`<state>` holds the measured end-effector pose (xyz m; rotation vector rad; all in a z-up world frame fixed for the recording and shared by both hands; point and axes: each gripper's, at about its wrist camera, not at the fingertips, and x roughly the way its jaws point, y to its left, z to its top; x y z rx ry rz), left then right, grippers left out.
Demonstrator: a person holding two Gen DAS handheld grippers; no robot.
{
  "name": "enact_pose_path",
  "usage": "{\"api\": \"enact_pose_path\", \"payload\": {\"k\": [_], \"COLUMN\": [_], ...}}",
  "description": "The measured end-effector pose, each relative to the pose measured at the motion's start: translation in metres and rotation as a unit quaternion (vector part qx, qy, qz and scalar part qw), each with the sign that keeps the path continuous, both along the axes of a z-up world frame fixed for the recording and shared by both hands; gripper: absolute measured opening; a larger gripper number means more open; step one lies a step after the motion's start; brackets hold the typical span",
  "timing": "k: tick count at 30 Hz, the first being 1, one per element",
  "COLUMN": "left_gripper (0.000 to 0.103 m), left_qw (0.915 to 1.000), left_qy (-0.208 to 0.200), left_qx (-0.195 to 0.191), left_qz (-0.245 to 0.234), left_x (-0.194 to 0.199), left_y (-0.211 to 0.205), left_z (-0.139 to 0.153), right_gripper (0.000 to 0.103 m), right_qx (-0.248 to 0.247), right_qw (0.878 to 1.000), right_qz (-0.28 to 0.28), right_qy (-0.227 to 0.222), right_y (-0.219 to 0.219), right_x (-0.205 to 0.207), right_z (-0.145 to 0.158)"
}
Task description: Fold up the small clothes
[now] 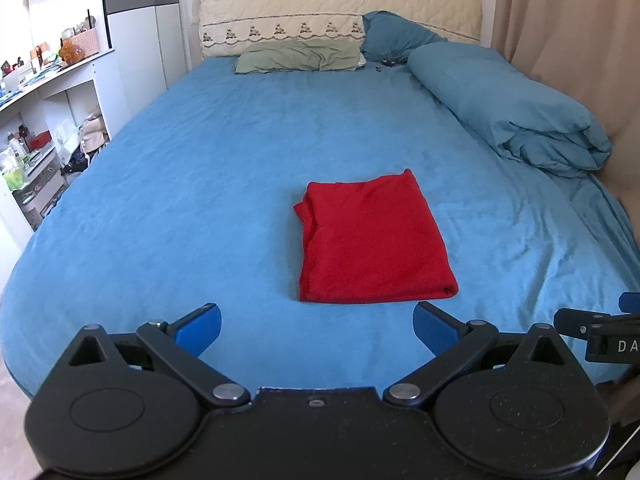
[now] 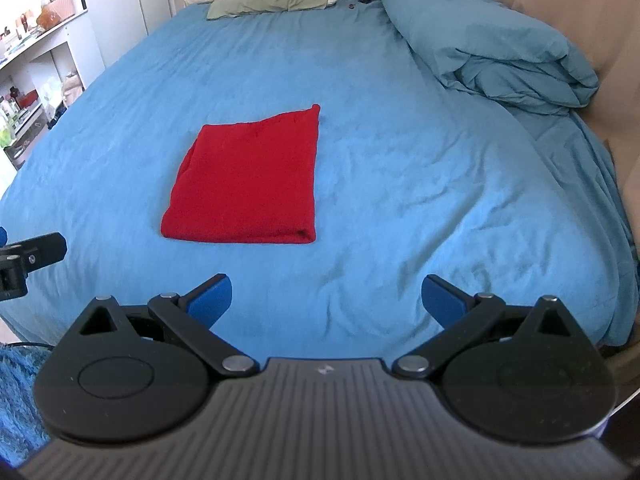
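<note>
Judging the red garment (image 1: 372,240) at frame centre soft and light, we would pinch its corners; both grippers (image 1: 316,328) (image 2: 326,300) gape, empty.

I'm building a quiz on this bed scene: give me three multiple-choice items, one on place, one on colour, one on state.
1. Where does the folded garment lie?
A on the blue sheet
B on the green pillow
C on the shelf

2. What colour is the garment?
A green
B red
C white

3. How do the left gripper and right gripper stand?
A both shut on the cloth
B one open, one shut
C both open, holding nothing

Answers: 1 A, it rests mid-bed on the sheet. 2 B, it is plainly red. 3 C, both pairs of fingers are spread wide, short of the cloth.
</note>
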<state>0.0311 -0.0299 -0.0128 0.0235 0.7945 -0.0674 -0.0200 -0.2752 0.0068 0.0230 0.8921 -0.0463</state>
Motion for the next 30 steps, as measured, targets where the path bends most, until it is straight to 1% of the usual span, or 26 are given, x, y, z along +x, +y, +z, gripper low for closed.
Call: {"api": "enact_pose_path", "payload": {"k": [11, 18, 30], "left_gripper": [0.103, 0.103, 0.103], "left_qw": [1.0000, 1.0000, 0.9999], "left_qy": [-0.002, -0.006, -0.011], "left_qx": [-0.007, -0.001, 0.002], "left_qz": [-0.004, -0.007, -0.004], "left_x": [-0.0009, -0.0022, -0.0061], "left_y": [-0.0025, -0.0076, -0.0043], "left_z": [0.0035, 0.0041, 0.0046], "right_gripper": [0.103, 0.103, 0.103], "right_qx": [0.001, 0.003, 0.003], "right_qw": [1.000, 1.000, 1.000], "right_qz": [-0.001, -0.001, 0.002], "right_qy": [-0.002, -0.003, -0.006], "right_y": [0.0001, 0.0013, 0.0026], "right_x": [-0.0019, -0.0029, -0.0035], "right_z": [0.0015, 0.0020, 0.0027]}}
